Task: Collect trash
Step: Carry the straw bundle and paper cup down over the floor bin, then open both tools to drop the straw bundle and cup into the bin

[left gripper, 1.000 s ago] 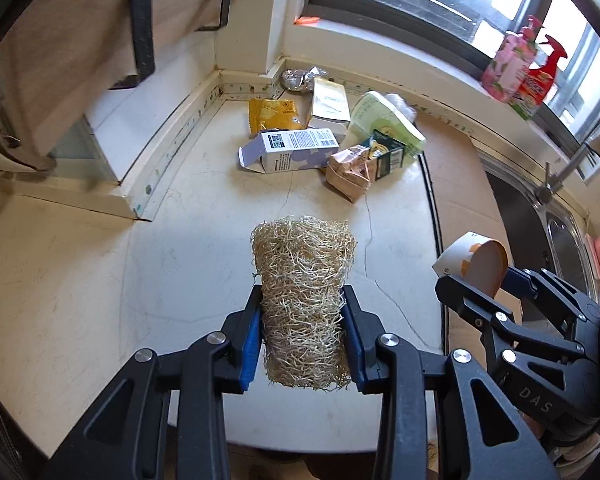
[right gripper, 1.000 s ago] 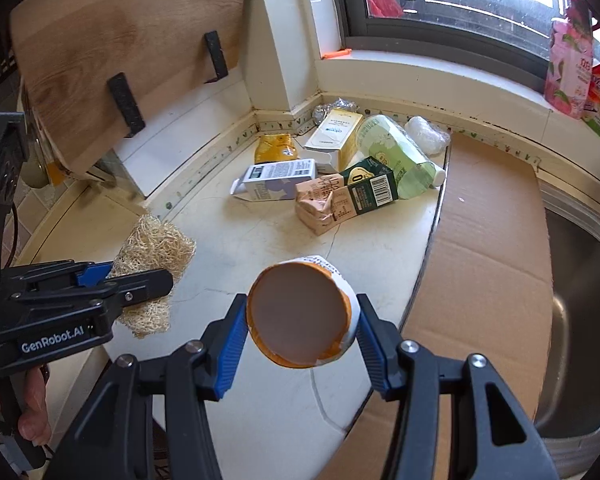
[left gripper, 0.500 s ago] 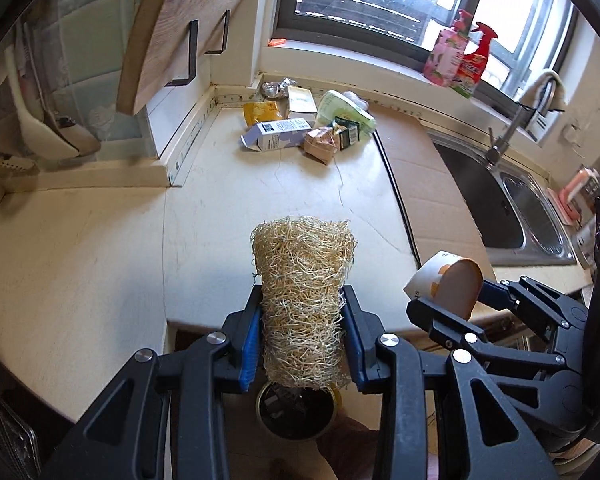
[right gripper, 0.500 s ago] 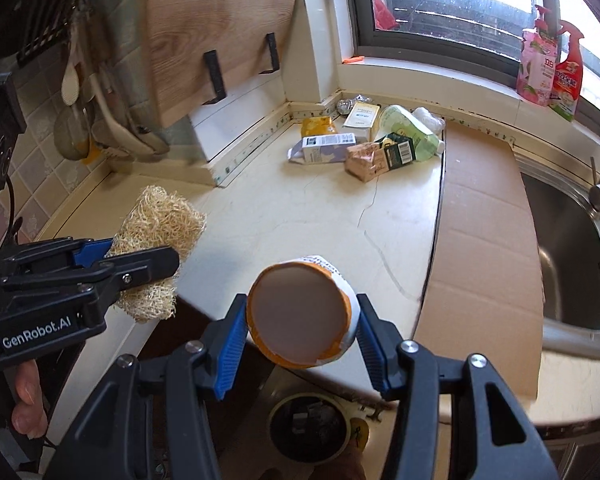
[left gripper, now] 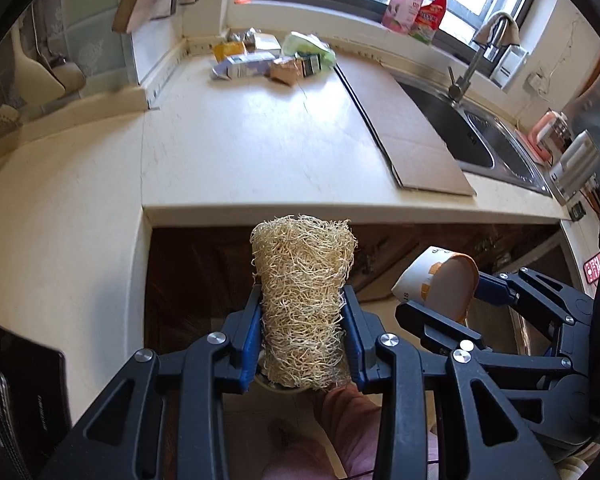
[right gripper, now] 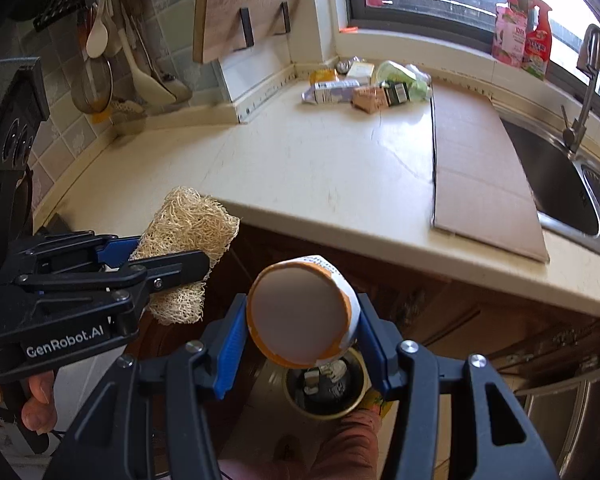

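Note:
My left gripper (left gripper: pixel 303 332) is shut on a straw-coloured loofah sponge (left gripper: pixel 303 296), which stands upright between its blue pads; the loofah sponge (right gripper: pixel 188 236) also shows at the left of the right wrist view. My right gripper (right gripper: pixel 300 340) is shut on a white and orange paper cup (right gripper: pixel 300 312), its open mouth facing the camera. Both grippers hang past the counter's front edge, over the floor. A round trash bin (right gripper: pixel 328 392) with litter inside stands on the floor just below the cup. More trash (right gripper: pixel 364 88) lies in a pile at the counter's far corner.
A flat cardboard sheet (right gripper: pixel 480 176) lies on the cream counter (right gripper: pixel 320 168) beside a steel sink (right gripper: pixel 560 184) with a tap. Spray bottles (right gripper: pixel 520 40) stand on the window sill. Dark wooden cabinet doors (left gripper: pixel 204 272) run under the counter. A person's foot (right gripper: pixel 340 440) shows below.
Both grippers have drawn back from over the counter to beyond its front edge, still holding the loofah and the cup. The trash bin on the floor has come into view beneath them.

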Demonstrator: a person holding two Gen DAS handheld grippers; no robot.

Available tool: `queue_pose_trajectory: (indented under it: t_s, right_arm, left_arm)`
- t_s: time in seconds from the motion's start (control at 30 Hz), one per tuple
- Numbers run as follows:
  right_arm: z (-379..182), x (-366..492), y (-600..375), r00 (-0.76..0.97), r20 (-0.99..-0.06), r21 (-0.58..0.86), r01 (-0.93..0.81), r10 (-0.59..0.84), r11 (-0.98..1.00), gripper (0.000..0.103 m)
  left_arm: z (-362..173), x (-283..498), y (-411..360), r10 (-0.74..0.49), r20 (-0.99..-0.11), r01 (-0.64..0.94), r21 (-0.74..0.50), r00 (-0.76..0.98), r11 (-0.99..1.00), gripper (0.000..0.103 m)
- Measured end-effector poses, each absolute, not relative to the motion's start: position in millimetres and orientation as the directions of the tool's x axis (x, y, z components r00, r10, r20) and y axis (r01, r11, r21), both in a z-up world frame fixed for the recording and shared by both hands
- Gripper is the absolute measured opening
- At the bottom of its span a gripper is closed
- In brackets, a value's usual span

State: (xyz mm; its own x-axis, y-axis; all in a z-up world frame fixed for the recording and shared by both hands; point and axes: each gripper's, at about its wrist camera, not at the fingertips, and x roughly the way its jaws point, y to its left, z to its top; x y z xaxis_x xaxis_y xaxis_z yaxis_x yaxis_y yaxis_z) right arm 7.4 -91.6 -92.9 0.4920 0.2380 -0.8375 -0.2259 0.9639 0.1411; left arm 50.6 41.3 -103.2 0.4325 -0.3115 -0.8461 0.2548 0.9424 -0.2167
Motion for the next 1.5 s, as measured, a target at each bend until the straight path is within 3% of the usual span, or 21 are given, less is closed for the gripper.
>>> queue_pose_trajectory:
  t_s: [0.43,1.1,1.37,1.47,1.5]
  right_arm:
    - [-186,-12,-114,0.298,-0.929,0.199,-0.094,0.218,0.975,0.053]
    - [-402,19,-131,0.143,-0.963,0.228,-0.023,0.229,0.973,0.053]
    - [-465,35,-137,0.081,-0.963,0.255,-0.013,0.256,0.967,0.053]
    - [-483,40,-140,0.057,-0.963,0.263,-0.009,0.263,0.965,0.053]
    - [-487,41,-140,0.052,-0.963,0.265,-0.007,0.265,0.964,0.053]
  left_arm:
    - [-197,42,25,-0.335,-0.906,0.234,-0.278,0.257,0.932,0.034]
    - [-429,67,20,-0.253,-0.965,0.07,-0.248,0.068,0.966,0.035]
    - [-467,75,12,-0.248,-0.968,0.081,-0.244,0.037,0.966,0.036]
    - [-477,80,9,-0.259,-0.966,0.075,-0.256,0.022,0.964,0.042]
    - [-480,82,9,-0.261,-0.965,0.073,-0.259,0.019,0.963,0.049]
